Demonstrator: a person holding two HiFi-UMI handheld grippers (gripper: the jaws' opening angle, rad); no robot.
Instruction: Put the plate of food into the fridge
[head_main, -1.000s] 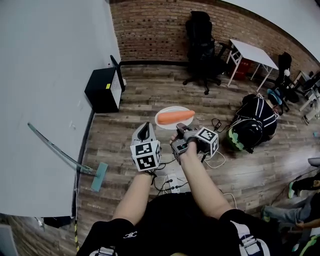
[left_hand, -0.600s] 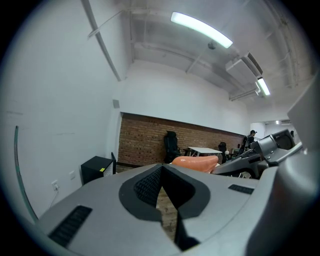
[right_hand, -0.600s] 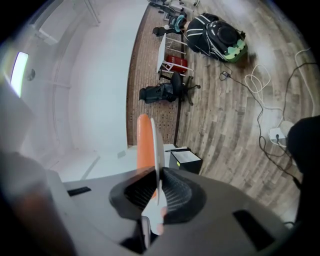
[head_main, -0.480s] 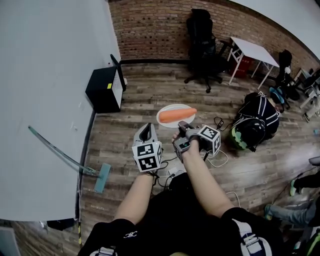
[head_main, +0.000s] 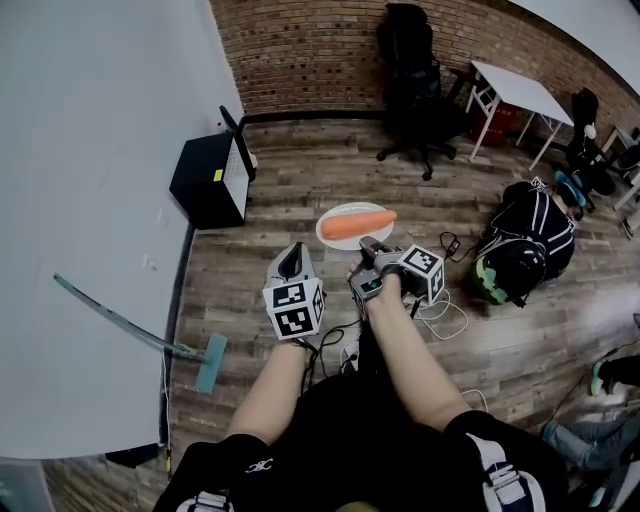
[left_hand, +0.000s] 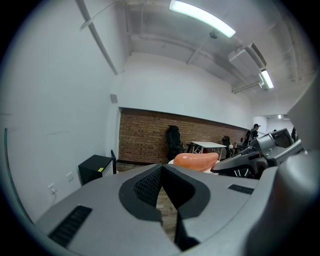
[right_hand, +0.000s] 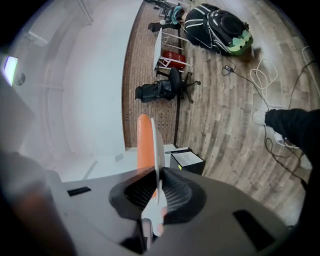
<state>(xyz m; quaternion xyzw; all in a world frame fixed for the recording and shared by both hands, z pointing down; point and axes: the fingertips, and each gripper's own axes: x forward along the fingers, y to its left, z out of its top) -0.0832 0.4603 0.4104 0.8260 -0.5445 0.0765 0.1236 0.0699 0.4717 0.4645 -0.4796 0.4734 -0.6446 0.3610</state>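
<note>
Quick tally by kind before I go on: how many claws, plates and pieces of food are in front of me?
Plates: 1
Orange food pieces: 1, lying on the plate
Claws: 2, left claw empty, right claw clamped on the plate's rim
Total: 4

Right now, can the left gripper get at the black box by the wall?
Probably yes, once the person steps closer: the left gripper holds nothing, and only wood floor lies between it and the black box. The right gripper carries the plate.
</note>
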